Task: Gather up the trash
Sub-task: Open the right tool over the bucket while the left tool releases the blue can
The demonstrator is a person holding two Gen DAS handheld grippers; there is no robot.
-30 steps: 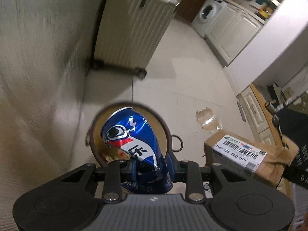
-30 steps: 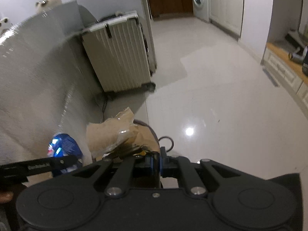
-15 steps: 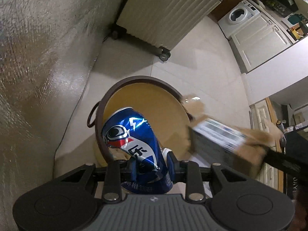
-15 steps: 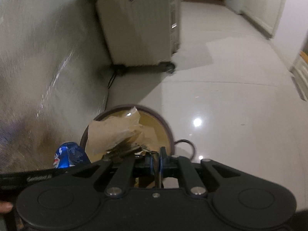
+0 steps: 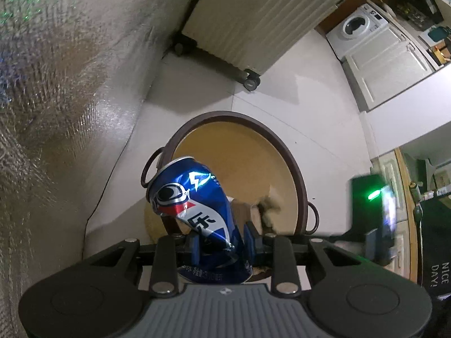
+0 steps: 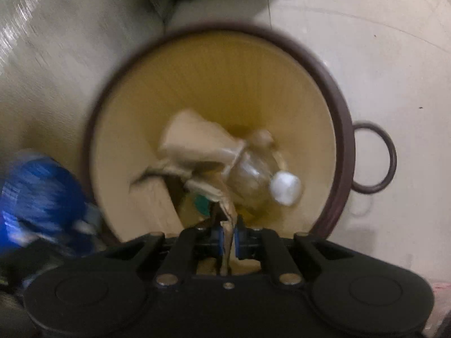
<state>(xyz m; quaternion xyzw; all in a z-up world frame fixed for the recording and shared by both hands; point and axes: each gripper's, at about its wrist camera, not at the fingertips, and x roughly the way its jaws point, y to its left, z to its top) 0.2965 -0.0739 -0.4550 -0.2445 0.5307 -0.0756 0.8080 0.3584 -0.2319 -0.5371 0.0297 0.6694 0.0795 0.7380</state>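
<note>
My left gripper [image 5: 221,243] has its fingers clenched on a dented blue can [image 5: 194,205] above the near rim of a round bin [image 5: 293,166], while my right gripper [image 6: 228,238] pinches a strip of brown cardboard [image 6: 197,143] over a plastic bottle [image 6: 253,177] inside it.

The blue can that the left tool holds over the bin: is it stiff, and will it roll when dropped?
The blue can is dented and creased where the left tool is shut on it, so it is probably thin, light and easily crushed further. Bent like this, it would likely roll poorly. Its glossy skin may be somewhat slippery.
</note>
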